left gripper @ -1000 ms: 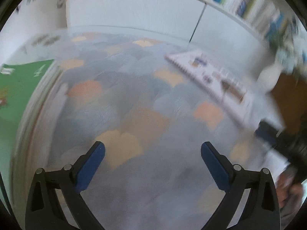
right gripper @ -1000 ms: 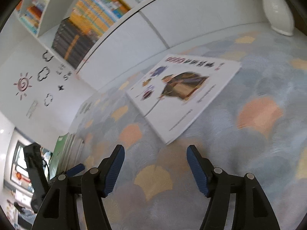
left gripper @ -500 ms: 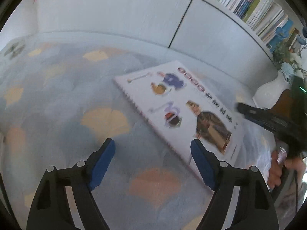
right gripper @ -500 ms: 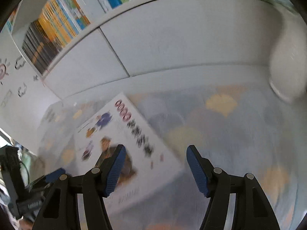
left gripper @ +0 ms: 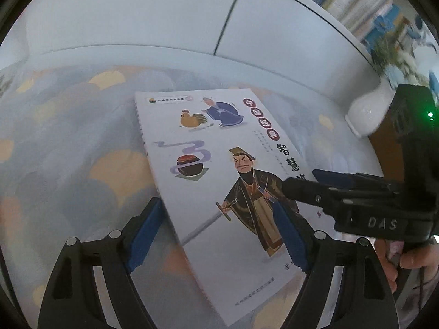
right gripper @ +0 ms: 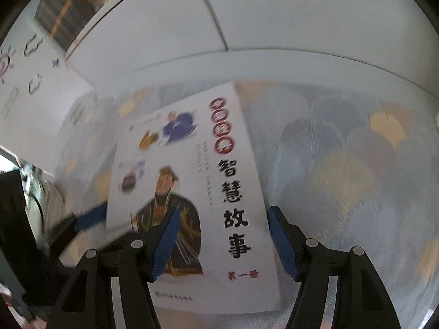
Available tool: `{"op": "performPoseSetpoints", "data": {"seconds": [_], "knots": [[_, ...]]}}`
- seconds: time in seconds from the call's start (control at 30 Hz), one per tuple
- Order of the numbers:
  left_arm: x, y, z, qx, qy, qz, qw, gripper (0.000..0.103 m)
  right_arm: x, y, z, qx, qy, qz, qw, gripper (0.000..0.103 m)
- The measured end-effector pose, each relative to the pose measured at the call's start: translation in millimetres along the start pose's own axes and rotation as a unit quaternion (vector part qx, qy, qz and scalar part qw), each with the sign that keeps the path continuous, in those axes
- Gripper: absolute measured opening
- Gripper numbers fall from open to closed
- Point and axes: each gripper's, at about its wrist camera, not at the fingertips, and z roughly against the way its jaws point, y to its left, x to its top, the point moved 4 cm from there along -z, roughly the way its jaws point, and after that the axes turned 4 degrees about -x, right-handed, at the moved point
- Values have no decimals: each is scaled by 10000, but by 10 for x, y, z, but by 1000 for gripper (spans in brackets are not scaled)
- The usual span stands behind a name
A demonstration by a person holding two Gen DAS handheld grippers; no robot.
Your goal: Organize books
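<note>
- My left gripper (left gripper: pixel 216 237) hangs over the book's (left gripper: pixel 219 192) left half; its jaws, which have just been closing, stand fairly wide and empty, the left one past the book's comb-bound edge.
- My right gripper (right gripper: pixel 219 241) is over the right half, jaws apart and gripping nothing, the right one past the book's free edge.
- The book lies flat on the tabletop (left gripper: pixel 82 142): thin, glossy white cover with cartoon figures and black characters.
- The tabletop wears a soft cloth of grey, blue and peach scallops.
- A smooth white vase (left gripper: pixel 365 115) stands well beyond.
</note>
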Motion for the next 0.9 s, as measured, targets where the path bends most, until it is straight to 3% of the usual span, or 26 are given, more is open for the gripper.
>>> {"op": "performPoseSetpoints", "data": {"seconds": [0.17,0.37,0.43,0.53,0.6,0.67,0.73,0.83,0.9], "knots": [[-400,33,262,33,318,-402,9987,79,-378,204,165,34,76,-42,10000,65],[-1154,212,819,-297,527,-616,9963,79,-1189,574,369,700,492,-195,9961,65],[-1473,274,1049,-403,699,-776,9937,80,-1508,708,464,991,682,-247,9924,65],[-1834,388,1325,-821,857,-803,9897,81,-2055,881,600,1799,1066,-308,9774,65],[-1907,483,1411,-928,955,-741,9883,79,-2289,841,657,2024,1096,-403,9723,64],[-1869,568,1416,-814,938,-878,9884,51,-2370,727,704,2179,846,-448,9713,59],[-1799,637,1386,-941,868,-836,9882,48,-2375,572,689,2562,750,-702,9612,59],[-1683,750,1345,-1323,950,-369,9860,48,-2322,476,615,3029,720,-947,9456,57],[-1658,742,1322,-1397,973,-304,9849,48,-2276,463,587,3004,746,-863,9470,52]]}}
